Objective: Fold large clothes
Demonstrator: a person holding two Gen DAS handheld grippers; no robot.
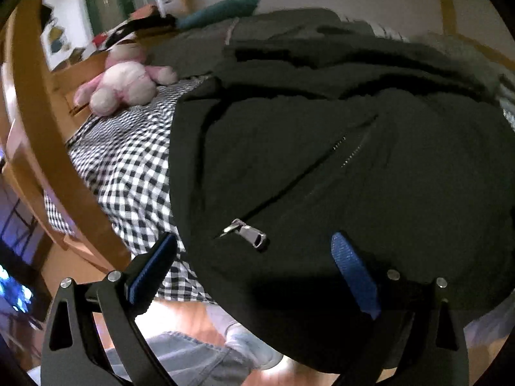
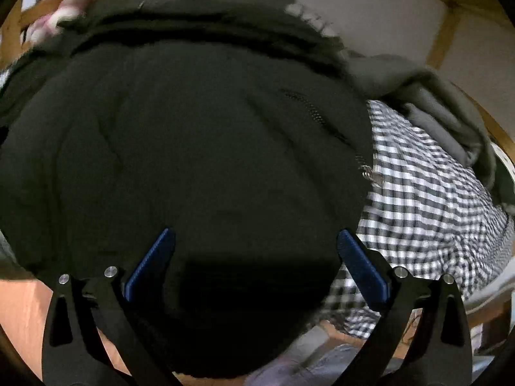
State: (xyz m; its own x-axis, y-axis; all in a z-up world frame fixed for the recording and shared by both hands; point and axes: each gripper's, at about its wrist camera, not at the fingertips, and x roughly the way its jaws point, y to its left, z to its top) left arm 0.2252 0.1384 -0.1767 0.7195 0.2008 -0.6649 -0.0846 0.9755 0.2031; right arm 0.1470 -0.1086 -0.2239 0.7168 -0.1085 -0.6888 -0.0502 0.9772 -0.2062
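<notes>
both grippers, left [image 1: 254,257] and right [image 2: 256,254], had fingers apart, clamped on nothing. dark jacket [image 1: 322,160] lay on the checked bed [image 1: 128,167], its near hem between both finger pairs (left one straddled the zipper pull [image 1: 248,233]).

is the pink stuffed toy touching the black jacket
Apart. The left wrist view shows checkered bedding between the pink stuffed toy and the black jacket.

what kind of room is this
Most likely a bedroom, perhaps a child's: a dark jacket lies on a checked bedsheet inside a wooden bed frame, with a pink plush toy at the far end.
</notes>
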